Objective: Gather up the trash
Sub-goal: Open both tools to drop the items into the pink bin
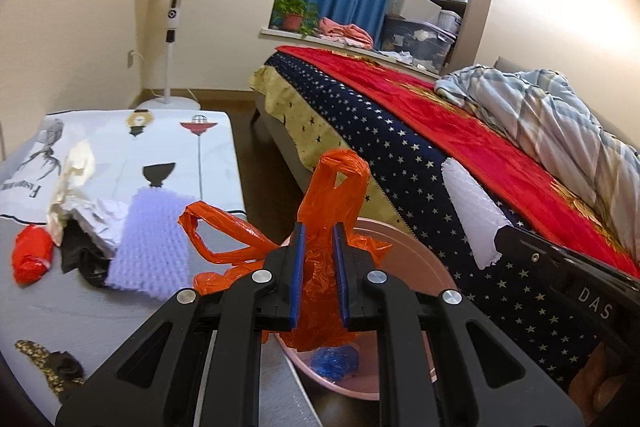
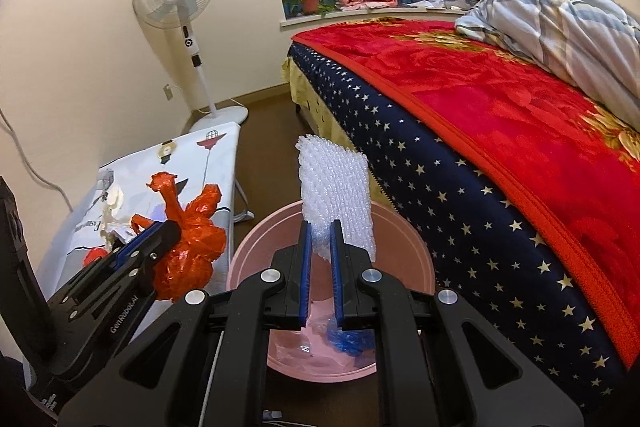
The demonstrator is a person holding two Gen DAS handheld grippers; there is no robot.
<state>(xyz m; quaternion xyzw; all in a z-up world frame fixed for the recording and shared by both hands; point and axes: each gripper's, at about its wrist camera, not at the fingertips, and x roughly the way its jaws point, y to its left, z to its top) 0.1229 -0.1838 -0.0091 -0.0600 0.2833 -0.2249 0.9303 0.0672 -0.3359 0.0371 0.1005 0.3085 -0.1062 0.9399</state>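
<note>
Table (image 1: 120,307): stands at the far left beside the pink bin; it carries the trash not yet collected, so it serves as the pick-up surface.
Remaining trash: a red wad (image 1: 33,259), crumpled white paper (image 1: 82,203), a dark item (image 1: 80,259) and a lilac bubble sheet (image 1: 154,247) lie bunched together on the table, touching or overlapping.
Left gripper (image 1: 319,267): jaws nearly together, clamped on the orange plastic bag (image 1: 332,223).
Orange plastic bag: held crumpled, handles loose; the left wrist view places it above the near rim of the bin, a position judged suitable for release into it.
Pink bin (image 2: 404,239): sits on the floor between table and bed (image 2: 500,147), mouth up, within reach of both grippers.
Bin contents: a blue crumpled item (image 2: 348,339) and a clear scrap (image 2: 306,347) lie at the bottom.
Right gripper (image 2: 320,263): jaws nearly together, clamped on the lower edge of the white bubble wrap (image 2: 336,183).
White bubble wrap: stands upright from the jaws, over the bin opening in the right wrist view.
Hidden, left: the dark item's identity cannot be determined; the paper heap covers part of it.
Hidden, centre: gripper bodies block most of the bin floor and its near wall.
Hidden, right: the exact pad contact on the bubble wrap is masked by the sheet itself.
Cut off: the person holding the grippers is almost wholly out of frame.
</note>
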